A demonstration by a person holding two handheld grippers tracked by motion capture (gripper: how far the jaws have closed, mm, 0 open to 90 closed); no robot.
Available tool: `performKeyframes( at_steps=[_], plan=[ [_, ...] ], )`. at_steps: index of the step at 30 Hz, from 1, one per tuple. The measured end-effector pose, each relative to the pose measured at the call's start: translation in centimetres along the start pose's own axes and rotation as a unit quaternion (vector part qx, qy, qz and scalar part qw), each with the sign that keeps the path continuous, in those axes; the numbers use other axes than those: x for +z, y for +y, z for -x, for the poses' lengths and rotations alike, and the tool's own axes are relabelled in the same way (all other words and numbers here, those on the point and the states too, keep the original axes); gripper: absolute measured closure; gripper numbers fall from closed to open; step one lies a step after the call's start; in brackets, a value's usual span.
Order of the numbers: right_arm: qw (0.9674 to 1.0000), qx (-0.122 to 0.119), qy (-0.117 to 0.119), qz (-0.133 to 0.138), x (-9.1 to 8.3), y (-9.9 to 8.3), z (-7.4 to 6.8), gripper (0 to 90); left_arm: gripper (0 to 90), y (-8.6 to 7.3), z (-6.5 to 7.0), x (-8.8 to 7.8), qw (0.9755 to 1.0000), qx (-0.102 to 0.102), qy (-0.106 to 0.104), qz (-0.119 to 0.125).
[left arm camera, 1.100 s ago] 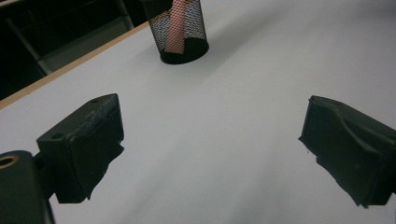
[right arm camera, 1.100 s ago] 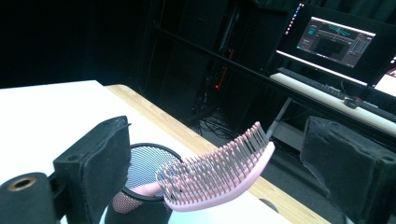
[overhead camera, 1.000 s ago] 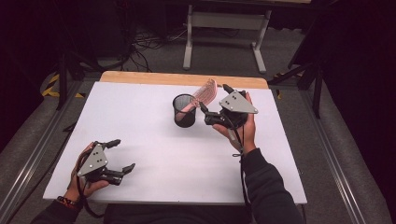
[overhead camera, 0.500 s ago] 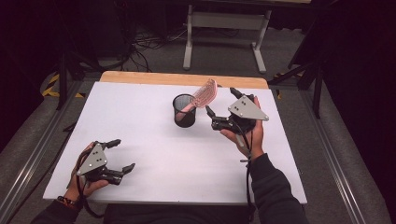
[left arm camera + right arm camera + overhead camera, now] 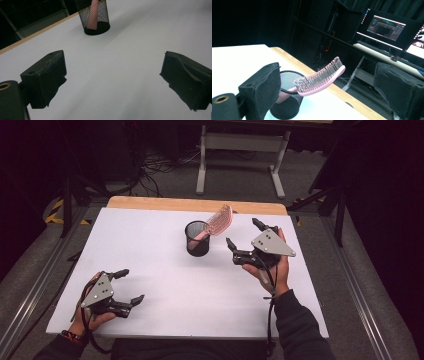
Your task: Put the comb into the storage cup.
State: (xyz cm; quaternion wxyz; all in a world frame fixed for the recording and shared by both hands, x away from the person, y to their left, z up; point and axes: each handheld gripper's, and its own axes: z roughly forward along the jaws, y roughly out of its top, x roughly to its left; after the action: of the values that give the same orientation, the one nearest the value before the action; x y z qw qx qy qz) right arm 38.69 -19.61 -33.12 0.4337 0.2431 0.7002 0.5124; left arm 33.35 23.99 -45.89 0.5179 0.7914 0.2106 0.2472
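A black mesh cup [image 5: 198, 238] stands on the white table, a little behind its middle. A pink hairbrush [image 5: 218, 222] leans in it handle-down, its bristled head sticking out over the rim to the right. My right gripper [image 5: 244, 236] is held above the table just right of the cup, open and empty, apart from the brush. In the right gripper view the brush head [image 5: 322, 79] and cup [image 5: 286, 105] lie between the jaws, farther off. My left gripper [image 5: 127, 286] rests open and empty near the front left edge; its view shows the cup [image 5: 94, 16] far ahead.
The white tabletop [image 5: 150, 250] has a wooden strip [image 5: 195, 205] along its back edge. Behind it stand a grey metal stand [image 5: 240, 150] and cables on the floor. A desk with lit monitors [image 5: 384, 27] is seen in the right gripper view.
My right gripper has drawn back to the right and toward the person, away from the brush head. The brush stays leaning in the cup. The left gripper has not moved.
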Motion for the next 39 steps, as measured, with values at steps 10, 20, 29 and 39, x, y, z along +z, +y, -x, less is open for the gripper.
performKeyframes(
  at_steps=[10,20,29,39],
  plan=[
    [0.9997,-0.02,0.004,-0.01,-1.1,-0.9,-0.7,8.6,7.2,-0.1,-0.1,0.0,1.0,-0.002,0.002,-0.002],
    [0.9993,-0.033,0.006,-0.015,-2.0,-1.7,-1.4,8.7,7.2,-0.1,0.0,0.1,1.0,0.0,0.002,-0.006],
    [0.9995,-0.024,0.006,-0.019,-3.0,-3.0,-1.6,8.7,7.2,0.0,0.0,0.1,1.0,0.001,0.003,-0.008],
    [0.9994,-0.018,0.01,-0.03,-3.9,-4.3,-1.7,8.7,7.2,-0.1,0.0,0.1,1.0,0.003,0.005,-0.008]
  ],
)
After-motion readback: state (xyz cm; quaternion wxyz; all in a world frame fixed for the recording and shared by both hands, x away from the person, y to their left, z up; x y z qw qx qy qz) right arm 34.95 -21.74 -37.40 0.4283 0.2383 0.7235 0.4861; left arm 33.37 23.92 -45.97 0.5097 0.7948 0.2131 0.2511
